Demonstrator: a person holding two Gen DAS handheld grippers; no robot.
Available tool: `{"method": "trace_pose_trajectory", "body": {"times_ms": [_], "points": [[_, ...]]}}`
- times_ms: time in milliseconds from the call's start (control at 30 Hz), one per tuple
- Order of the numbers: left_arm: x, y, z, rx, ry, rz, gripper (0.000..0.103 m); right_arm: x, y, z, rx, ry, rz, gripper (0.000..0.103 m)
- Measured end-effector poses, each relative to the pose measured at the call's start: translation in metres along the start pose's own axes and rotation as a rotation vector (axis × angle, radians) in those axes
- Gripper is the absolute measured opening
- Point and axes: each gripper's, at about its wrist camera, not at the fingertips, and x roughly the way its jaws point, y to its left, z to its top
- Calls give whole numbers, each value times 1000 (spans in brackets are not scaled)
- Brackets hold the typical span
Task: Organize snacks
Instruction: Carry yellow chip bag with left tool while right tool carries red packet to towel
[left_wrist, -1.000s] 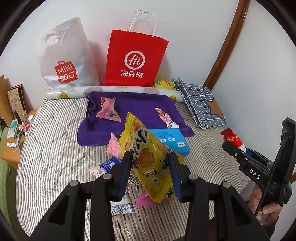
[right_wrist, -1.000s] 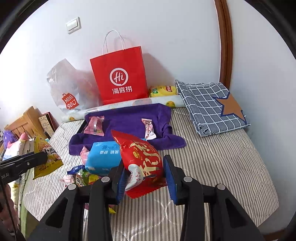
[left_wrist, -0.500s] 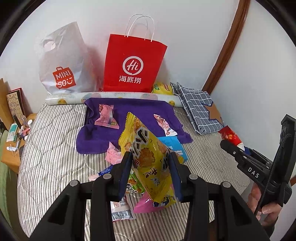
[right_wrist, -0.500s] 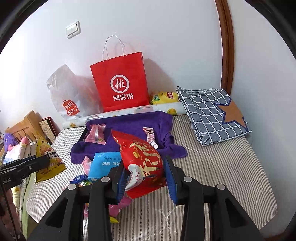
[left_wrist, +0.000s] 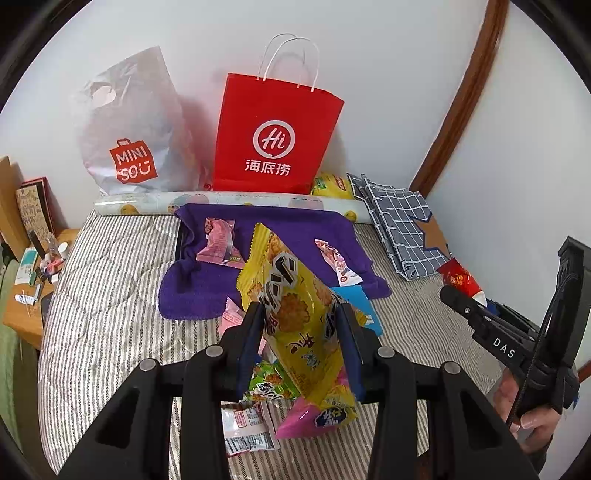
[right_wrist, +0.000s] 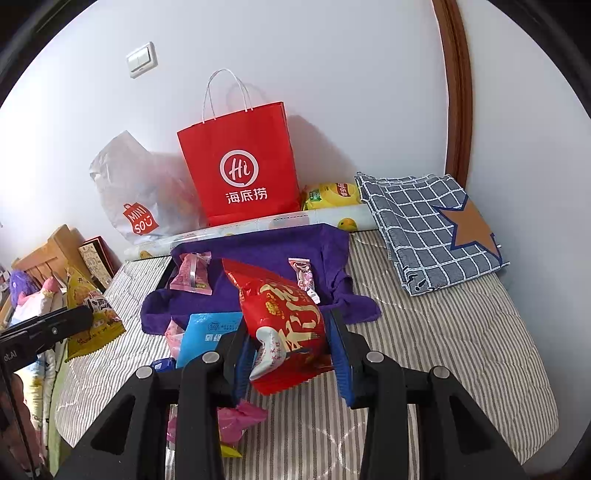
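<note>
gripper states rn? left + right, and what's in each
Left gripper: closed on the yellow snack bag.
Right gripper: closed on the red snack bag.

Left hand-held gripper (left_wrist: 301, 339) clamped, angled down; right hand-held gripper (right_wrist: 290, 345) likewise.

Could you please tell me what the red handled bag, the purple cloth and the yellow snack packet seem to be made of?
The red handled bag looks like matte paper: stiff, creased sides and thin cord handles. The purple cloth appears to be soft, nappy fabric, probably towelling; it lies rumpled. The yellow snack packet, held in the left claw, seems to be glossy plastic film, with highlights and serrated seals.
</note>
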Motion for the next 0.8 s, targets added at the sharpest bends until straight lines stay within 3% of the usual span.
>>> {"method": "trace_pose_trajectory", "body": {"times_ms": [800], "points": [[42,40,40,-42,6,48,40,54,-7,37,8,13,-6,36]]}}
